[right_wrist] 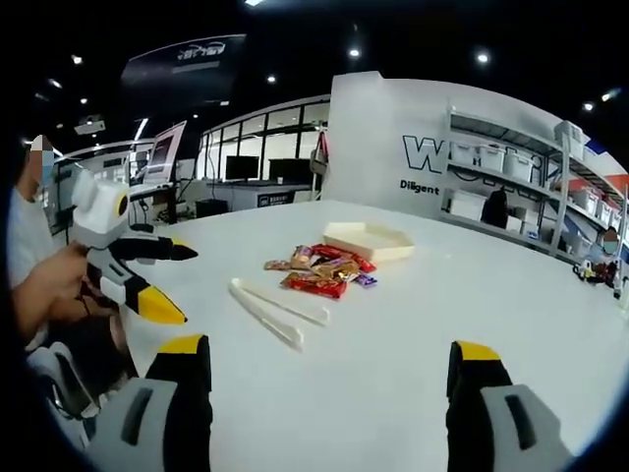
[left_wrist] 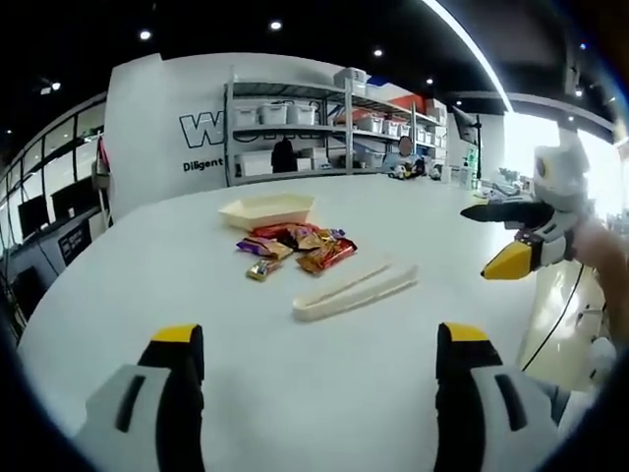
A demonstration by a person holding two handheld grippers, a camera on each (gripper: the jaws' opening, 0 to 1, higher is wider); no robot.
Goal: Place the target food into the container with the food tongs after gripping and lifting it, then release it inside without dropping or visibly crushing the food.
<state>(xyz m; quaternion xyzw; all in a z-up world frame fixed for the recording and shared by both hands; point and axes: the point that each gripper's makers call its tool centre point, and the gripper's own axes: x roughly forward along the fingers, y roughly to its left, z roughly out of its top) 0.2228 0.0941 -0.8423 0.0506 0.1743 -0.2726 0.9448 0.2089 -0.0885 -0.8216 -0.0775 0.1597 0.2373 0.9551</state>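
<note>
A pair of white food tongs [left_wrist: 354,290] lies flat on the round white table [left_wrist: 246,393], untouched. Behind the tongs is a pile of wrapped snack packets [left_wrist: 295,246], and behind that a shallow cream container [left_wrist: 267,208]. My left gripper [left_wrist: 319,334] is open over bare table, short of the tongs. The right gripper [left_wrist: 475,243] hangs open in the air to the right of the tongs. In the right gripper view, the tongs [right_wrist: 278,310], packets [right_wrist: 319,267] and container [right_wrist: 369,239] lie ahead of my open right gripper [right_wrist: 327,346]; the left gripper [right_wrist: 189,286] enters open from the left.
Metal shelves with bins [left_wrist: 314,123] stand beyond the table against a white lettered wall [left_wrist: 167,138]. The table edge [left_wrist: 536,295] curves close on the right. A person's hand [right_wrist: 49,285] holds the left gripper. Desks and monitors [right_wrist: 246,172] stand far back.
</note>
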